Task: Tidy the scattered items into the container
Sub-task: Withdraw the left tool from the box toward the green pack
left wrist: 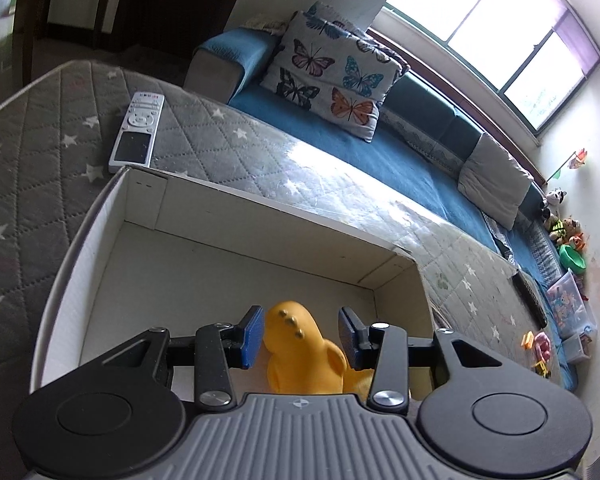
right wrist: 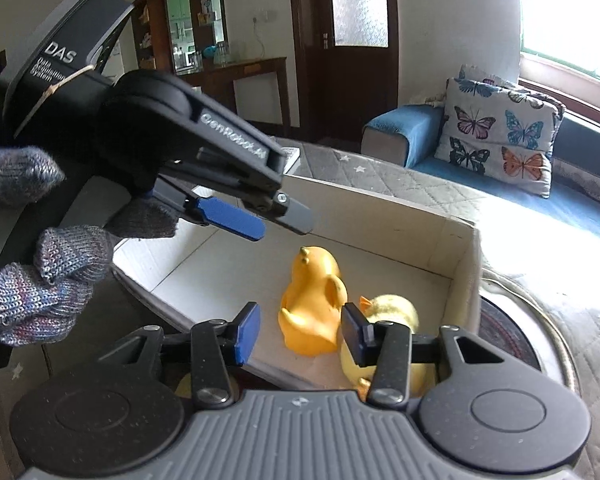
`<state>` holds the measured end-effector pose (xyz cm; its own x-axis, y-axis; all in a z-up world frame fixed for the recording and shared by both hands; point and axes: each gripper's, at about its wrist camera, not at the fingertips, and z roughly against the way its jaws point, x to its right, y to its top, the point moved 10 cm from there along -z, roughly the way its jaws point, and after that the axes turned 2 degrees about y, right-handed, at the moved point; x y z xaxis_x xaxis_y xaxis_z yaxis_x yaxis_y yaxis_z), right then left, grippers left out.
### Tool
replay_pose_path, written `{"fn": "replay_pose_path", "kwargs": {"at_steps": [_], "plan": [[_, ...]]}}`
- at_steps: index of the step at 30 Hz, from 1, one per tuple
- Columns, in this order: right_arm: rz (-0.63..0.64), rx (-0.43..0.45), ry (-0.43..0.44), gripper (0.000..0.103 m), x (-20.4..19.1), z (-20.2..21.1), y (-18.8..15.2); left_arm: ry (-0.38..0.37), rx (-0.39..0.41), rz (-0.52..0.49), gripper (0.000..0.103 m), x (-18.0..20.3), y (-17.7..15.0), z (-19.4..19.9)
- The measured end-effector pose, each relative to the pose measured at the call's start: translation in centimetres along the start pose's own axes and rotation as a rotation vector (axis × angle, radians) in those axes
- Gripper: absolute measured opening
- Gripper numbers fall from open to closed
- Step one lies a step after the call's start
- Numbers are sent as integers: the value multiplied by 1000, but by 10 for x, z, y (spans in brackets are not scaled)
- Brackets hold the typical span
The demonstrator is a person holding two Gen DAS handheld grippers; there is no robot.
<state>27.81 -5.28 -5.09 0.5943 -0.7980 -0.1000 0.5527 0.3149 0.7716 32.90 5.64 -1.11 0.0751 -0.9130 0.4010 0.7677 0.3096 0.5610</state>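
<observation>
Taking the white box [left wrist: 260,216] as your landmark: the white remote [left wrist: 137,132] lies just outside its far-left corner. Your left gripper [left wrist: 302,338] hangs over the box, jaws spread, released above the orange toy [left wrist: 304,356] on the floor inside. Your right gripper [right wrist: 298,334] is likewise unclenched; the yellow duck [right wrist: 392,312] sits beside the toy.

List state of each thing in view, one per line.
left gripper: open, above the box, holding nothing
right gripper: open, empty
orange toy: lying in box
yellow duck: in box, beside orange toy
cardboard box: open-topped
remote: outside box, on mat
</observation>
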Motion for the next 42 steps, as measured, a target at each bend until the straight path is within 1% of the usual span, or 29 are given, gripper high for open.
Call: {"fn": "replay_pose_path", "kwargs": {"at_steps": [5,7,14,16,22,27,32,42], "plan": [[-2,10,-13,47,-4,24,-14,-15,18,-21,43,8,-15,20],[0,10,-23,50,-6,32,-21,-18,25,-34,43,12,-22,28],[19,24,-50,50,-16,61,-43,-31,44,-55,43,19,-50,52],[21,27,-52,54,-20,69,-50,-37,43,-60,43,22,-59,57],[-4,31,-68,54,-24,88,-76,-59,20,-62,43,28,-91,65],[-53,18,-88,54,-15,96,-97,-89,-12,-61,43,39,-117,65],[-98,6,-103,54,-6,98,-109,-109,-48,-60,43,50,-134,59],[-149,-19,-133,55,6,89,-119,-120,-78,-55,43,52,-142,52]]}}
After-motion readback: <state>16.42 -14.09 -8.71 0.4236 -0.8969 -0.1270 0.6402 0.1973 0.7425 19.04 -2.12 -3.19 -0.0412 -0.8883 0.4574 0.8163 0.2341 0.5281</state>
